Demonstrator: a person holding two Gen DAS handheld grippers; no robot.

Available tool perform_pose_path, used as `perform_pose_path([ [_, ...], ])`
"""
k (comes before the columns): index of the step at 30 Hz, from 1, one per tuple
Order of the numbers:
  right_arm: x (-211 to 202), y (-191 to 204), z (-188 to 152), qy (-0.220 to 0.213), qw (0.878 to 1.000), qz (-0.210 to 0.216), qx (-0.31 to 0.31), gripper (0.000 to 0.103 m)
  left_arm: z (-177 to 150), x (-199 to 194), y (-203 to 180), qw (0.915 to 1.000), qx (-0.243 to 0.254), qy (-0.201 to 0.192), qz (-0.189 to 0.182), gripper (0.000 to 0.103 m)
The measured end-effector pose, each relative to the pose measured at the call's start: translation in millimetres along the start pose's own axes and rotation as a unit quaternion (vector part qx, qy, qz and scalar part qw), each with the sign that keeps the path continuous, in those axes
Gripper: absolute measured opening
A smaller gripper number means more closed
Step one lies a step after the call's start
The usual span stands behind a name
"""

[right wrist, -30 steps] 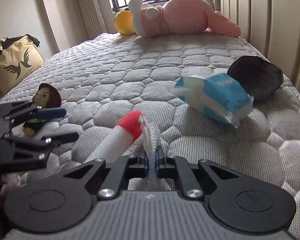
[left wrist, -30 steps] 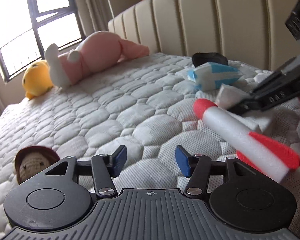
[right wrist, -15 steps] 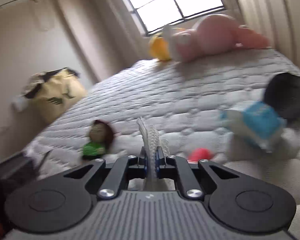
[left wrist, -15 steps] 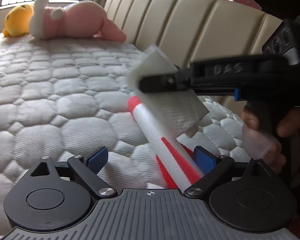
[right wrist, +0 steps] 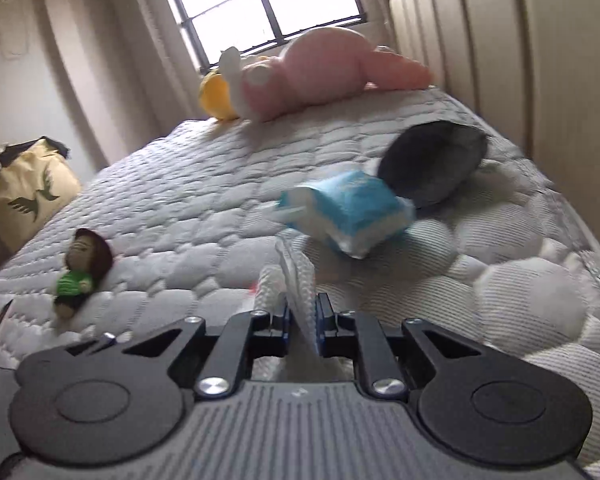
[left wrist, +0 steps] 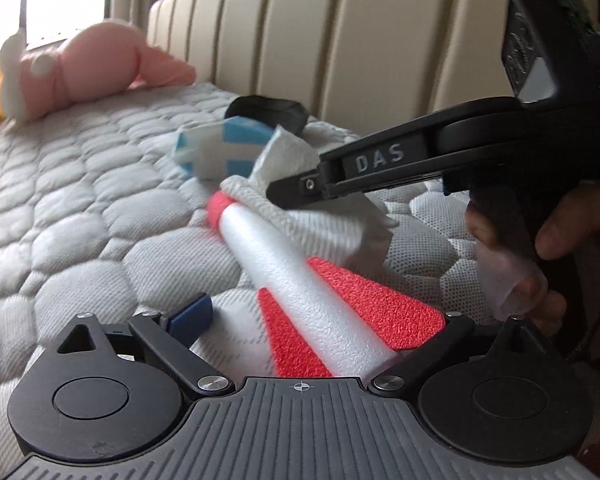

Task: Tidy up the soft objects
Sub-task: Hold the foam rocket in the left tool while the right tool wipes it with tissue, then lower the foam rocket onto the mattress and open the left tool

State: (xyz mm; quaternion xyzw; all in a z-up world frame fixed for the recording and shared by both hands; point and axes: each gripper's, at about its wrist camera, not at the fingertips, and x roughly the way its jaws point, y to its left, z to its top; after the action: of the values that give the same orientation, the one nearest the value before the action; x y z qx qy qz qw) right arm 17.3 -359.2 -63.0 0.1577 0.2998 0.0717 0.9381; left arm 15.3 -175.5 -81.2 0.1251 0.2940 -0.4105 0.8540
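A white foam rocket (left wrist: 300, 280) with a red nose and red fins lies on the quilted mattress (left wrist: 100, 220). Its tail sits between the wide-apart fingers of my left gripper (left wrist: 324, 320), which is open; a fin touches the right finger. My right gripper (right wrist: 302, 316) is shut on a white tissue (right wrist: 296, 280). In the left wrist view the right gripper (left wrist: 288, 192) holds the tissue (left wrist: 320, 224) low, draped against the rocket near its nose. A hand grips its handle.
A blue-and-white tissue pack (right wrist: 352, 212) and a black pouch (right wrist: 432, 160) lie near the padded headboard (left wrist: 360, 40). A pink plush (right wrist: 320, 72) and yellow plush (right wrist: 214, 96) rest by the window. A crochet doll (right wrist: 80, 272) lies left. A yellow bag (right wrist: 24, 196) stands beside the bed.
The right gripper lifted the tissue, then brought it back down onto the rocket's nose. The left gripper closed in on the rocket, whose tail now lies between its fingers.
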Motion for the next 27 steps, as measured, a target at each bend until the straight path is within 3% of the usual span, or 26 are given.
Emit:
perform_pose_path([
  [2,-1.2,-10.0,-3.5,0.004,1.000,0.000,0.016,0.011,-0.1,1.9,-7.2,0.9993,0.038,-0.001,0.006,0.070],
  [5,-3.7,-18.6,-8.0,0.006,1.000,0.000,0.027,0.009,0.5,-3.1,-2.7,0.9958,0.091,0.001,0.010,0.062],
  [7,-5.4,-19.0,-8.8,0.006,1.000,0.006,0.030,0.008,0.8,-8.1,3.0,0.9900,0.138,0.000,0.028,0.060],
  [9,-6.3,-15.6,-6.4,0.004,0.999,0.020,0.033,0.008,1.9,-12.2,12.6,0.9770,0.200,0.001,0.073,0.060],
  [11,-8.2,-8.6,0.0,-0.008,0.998,0.048,0.044,0.008,1.8,-14.7,25.6,0.9641,0.245,0.010,0.101,0.060],
  [13,-10.2,2.3,9.5,-0.024,0.995,0.086,0.053,0.008,0.4,-14.3,40.4,0.9581,0.264,0.023,0.108,0.064],
  [16,-8.6,30.7,26.2,-0.040,0.983,0.170,0.059,0.008,0.2,-14.6,58.8,0.9657,0.236,0.028,0.105,0.075],
  [18,0.4,53.0,33.7,-0.028,0.971,0.230,0.054,0.008,2.1,-16.5,67.6,0.9763,0.192,0.022,0.097,0.093],
  [20,15.0,78.3,34.2,-0.009,0.970,0.241,0.018,0.008,1.3,-19.4,74.2,0.9839,0.156,0.014,0.086,0.093],
  [25,56.4,106.1,16.3,0.037,0.988,0.127,-0.085,0.008,-9.0,-30.2,85.7,0.9896,0.119,0.016,0.079,0.093],
  [27,58.6,96.1,13.3,0.035,0.990,0.119,-0.069,0.008,-11.1,-37.2,93.9,0.9933,0.092,0.016,0.068,0.094],
])
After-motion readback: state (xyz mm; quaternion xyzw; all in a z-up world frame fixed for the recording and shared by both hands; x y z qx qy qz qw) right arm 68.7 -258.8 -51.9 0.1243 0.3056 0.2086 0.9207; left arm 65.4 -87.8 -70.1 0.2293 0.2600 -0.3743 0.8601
